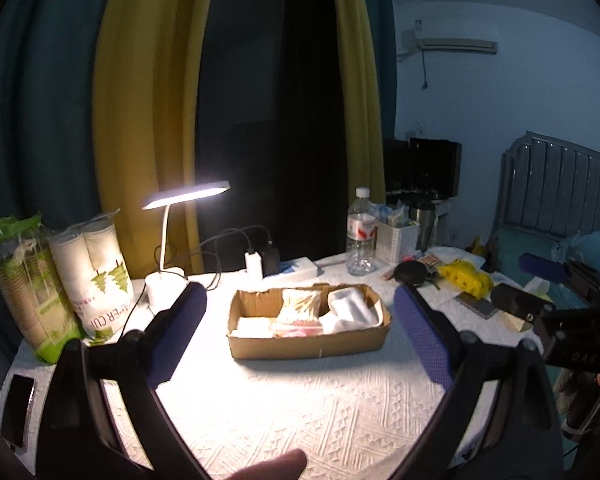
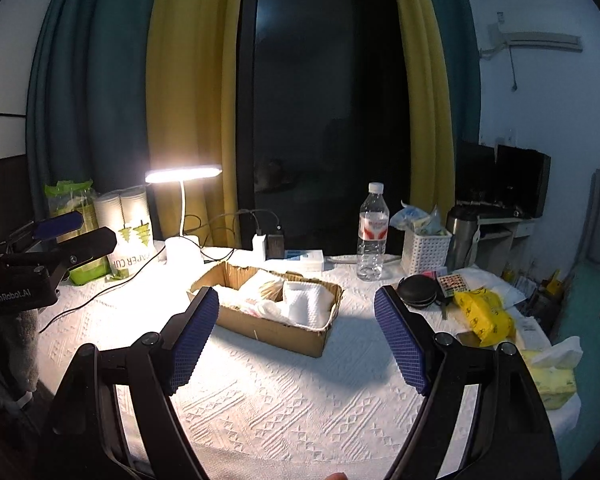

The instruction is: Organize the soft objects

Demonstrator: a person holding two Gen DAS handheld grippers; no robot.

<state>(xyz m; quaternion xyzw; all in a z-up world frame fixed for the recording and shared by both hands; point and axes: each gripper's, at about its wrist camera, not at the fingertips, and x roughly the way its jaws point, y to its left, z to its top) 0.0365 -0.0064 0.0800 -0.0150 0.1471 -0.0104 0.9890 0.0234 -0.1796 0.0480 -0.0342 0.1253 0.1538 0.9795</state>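
Both the left gripper and right gripper hang wide apart, holding nothing, above the white embossed tablecloth. Between them sits the shallow brown cardboard box under the lit white desk lamp, holding a folded white cloth and what may be a clear bag of cotton swabs.

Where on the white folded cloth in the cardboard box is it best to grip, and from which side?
Probably from above, on the raised middle fold of the white folded cloth. It lies at the right end of the cardboard box, whose walls block a sideways approach. The open right claw is nearest.
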